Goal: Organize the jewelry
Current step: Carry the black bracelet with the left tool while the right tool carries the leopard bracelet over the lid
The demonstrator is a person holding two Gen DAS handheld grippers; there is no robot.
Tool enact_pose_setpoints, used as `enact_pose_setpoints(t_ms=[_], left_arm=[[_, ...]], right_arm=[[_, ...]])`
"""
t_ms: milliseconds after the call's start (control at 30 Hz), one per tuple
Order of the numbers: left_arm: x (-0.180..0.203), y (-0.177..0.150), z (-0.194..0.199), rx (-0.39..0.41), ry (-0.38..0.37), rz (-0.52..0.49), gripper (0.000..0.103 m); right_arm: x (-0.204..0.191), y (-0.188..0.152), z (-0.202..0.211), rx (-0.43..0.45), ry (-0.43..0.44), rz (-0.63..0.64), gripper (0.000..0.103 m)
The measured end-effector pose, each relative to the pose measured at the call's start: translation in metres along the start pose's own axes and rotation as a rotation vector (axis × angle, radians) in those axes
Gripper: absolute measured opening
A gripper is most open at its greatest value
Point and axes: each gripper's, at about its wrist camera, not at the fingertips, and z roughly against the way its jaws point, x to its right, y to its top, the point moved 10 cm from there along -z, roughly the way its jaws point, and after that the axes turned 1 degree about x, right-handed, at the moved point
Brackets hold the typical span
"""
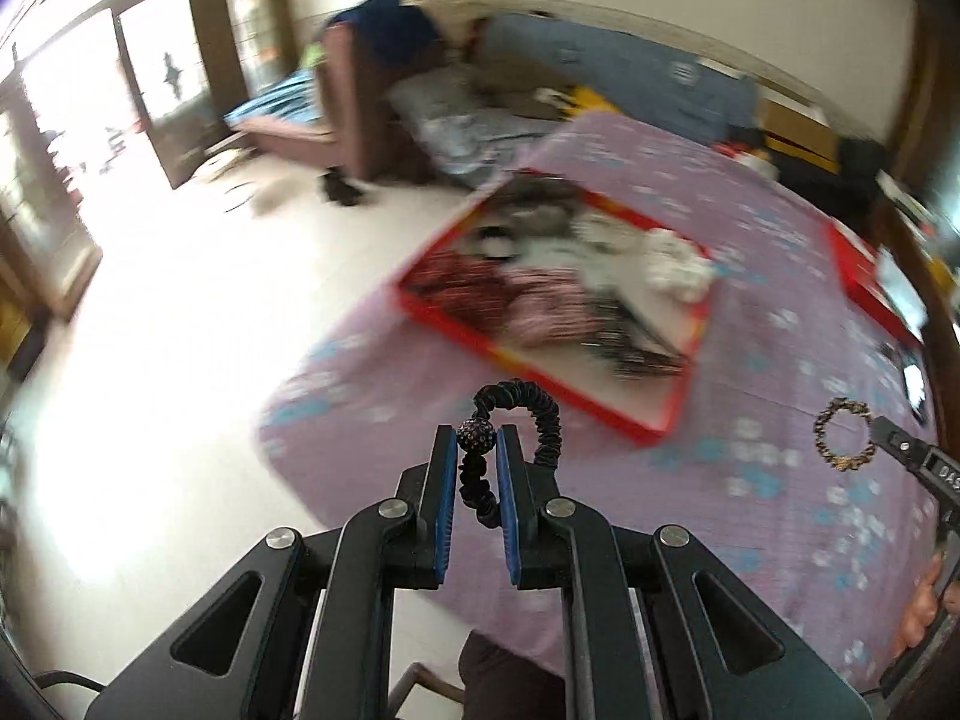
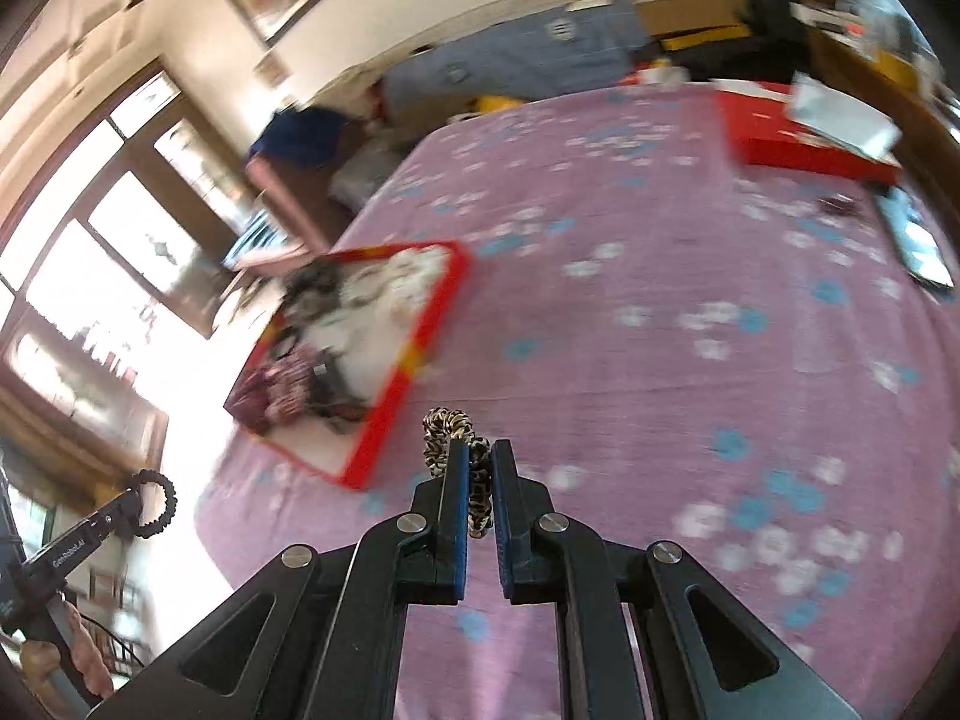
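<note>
My left gripper (image 1: 477,441) is shut on a black hair tie with a sparkly bead (image 1: 528,408), held in the air above the table's near left corner. My right gripper (image 2: 478,450) is shut on a leopard-print hair tie (image 2: 450,429), held above the table. In the left wrist view the leopard tie (image 1: 843,435) and right gripper show at the right edge. In the right wrist view the black tie (image 2: 159,504) and left gripper show at the lower left. A red tray (image 1: 654,414) full of hair accessories lies ahead on the purple cloth; it also shows in the right wrist view (image 2: 414,354).
The table has a purple flowered cloth (image 2: 660,330). A second red box (image 2: 804,150) with white paper lies at the far right, and a phone (image 2: 918,246) beside it. Sofa, bedding and glass doors stand beyond the table. Both views are motion-blurred.
</note>
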Motion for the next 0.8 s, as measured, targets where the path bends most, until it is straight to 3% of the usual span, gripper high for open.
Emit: enact_pose_setpoints(t_ms=[167, 267, 600, 800], left_arm=[[-0.032, 0.009, -0.012, -0.017, -0.032, 0.092, 0.013], [-0.027, 0.02, -0.021, -0.014, -0.072, 0.076, 0.013], [0.054, 0.059, -0.091, -0.099, -0.329, -0.042, 0.013], [0.09, 0.054, -0.134, -0.176, -0.36, -0.122, 0.013]], right_arm=[[-0.048, 0.001, -0.021, -0.037, 0.042, 0.078, 0.009], [-0.067, 0.008, -0.039, -0.058, 0.051, 0.087, 0.009], [-0.101, 0.056, -0.095, -0.06, -0.026, 0.125, 0.009], [-0.103, 0.075, -0.149, -0.109, -0.045, 0.083, 0.009]])
